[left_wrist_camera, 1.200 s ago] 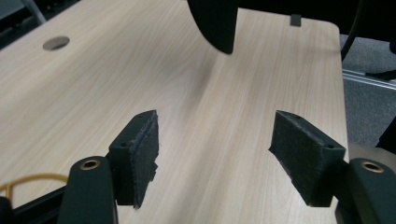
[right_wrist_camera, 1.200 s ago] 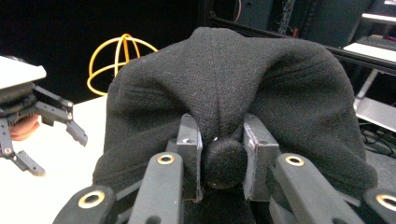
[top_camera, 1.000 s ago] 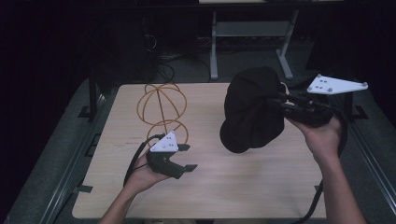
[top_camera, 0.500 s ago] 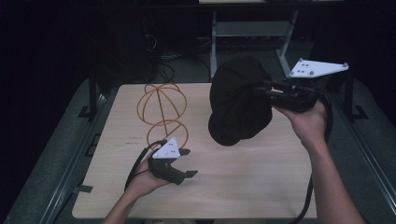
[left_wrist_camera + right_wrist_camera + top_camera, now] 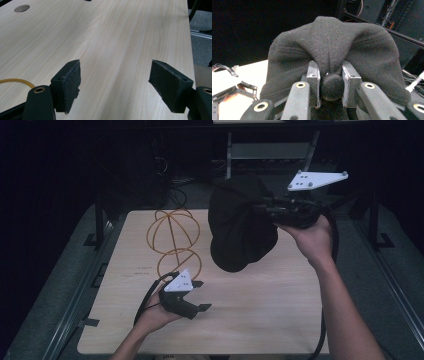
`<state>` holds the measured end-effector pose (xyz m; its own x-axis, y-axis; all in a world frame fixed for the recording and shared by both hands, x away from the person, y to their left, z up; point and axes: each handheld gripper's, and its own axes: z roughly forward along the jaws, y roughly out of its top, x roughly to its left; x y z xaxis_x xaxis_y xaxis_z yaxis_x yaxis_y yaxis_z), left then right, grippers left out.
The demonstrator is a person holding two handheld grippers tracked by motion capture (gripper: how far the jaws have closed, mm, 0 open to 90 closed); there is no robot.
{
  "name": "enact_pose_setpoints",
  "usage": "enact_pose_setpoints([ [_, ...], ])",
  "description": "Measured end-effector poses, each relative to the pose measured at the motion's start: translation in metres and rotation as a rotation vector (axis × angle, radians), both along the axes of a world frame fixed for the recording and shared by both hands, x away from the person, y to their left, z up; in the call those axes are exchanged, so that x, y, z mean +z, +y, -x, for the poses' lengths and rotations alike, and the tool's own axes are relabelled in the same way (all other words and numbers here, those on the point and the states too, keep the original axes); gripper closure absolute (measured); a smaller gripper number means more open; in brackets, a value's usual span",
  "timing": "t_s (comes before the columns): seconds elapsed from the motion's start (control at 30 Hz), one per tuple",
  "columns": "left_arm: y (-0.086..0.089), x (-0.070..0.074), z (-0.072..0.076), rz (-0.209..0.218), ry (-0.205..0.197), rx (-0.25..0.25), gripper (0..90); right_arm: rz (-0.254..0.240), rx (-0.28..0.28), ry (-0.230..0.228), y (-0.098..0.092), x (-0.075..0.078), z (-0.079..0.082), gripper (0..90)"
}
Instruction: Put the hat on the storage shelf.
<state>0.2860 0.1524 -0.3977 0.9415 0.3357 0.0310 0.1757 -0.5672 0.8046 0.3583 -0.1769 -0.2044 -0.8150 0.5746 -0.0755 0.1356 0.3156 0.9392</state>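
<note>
Hat, black and made of soft wool-like cloth, hangs in the air above the far right part of the wooden table, held up by the right gripper. In the high view its long axis runs mostly up and down with a small lean, the lower edge pointing down toward the table top and the rounded upper part lying against the gripper. In the right gripper view the hat spreads wide in front of the camera, and the right gripper has its two jaws pressed onto a bunched fold of the cloth, with a small round knob of the fabric squeezed between them. The right hand holds this gripper from below. The left gripper is low over the near left part of the table, in the left hand, well apart from the hat. In the left gripper view its jaws stand wide apart, with only bare wood between them. An orange wire frame of round loops stands on the table just behind the left gripper.
</note>
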Motion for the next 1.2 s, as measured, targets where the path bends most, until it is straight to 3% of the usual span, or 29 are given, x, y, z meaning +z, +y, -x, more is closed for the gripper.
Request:
enact_pose_setpoints([
  [0.73, 0.001, 0.006, 0.004, 0.019, -0.018, -0.011, 24.7, 0.071, 0.156, 0.008, 0.093, 0.028, -0.036, 71.7],
  [0.93, -0.001, 0.008, 0.006, 0.013, -0.028, -0.028, 24.7, 0.089, 0.192, 0.033, 0.12, 0.034, -0.048, 71.7],
  [1.1, -0.001, 0.008, 0.006, 0.014, -0.031, -0.035, 24.7, 0.14, 0.231, 0.07, 0.151, 0.033, -0.059, 71.7],
  [1.2, -0.001, 0.009, 0.006, 0.013, -0.03, -0.037, 24.7, 0.154, 0.241, 0.082, 0.16, 0.031, -0.064, 71.7],
])
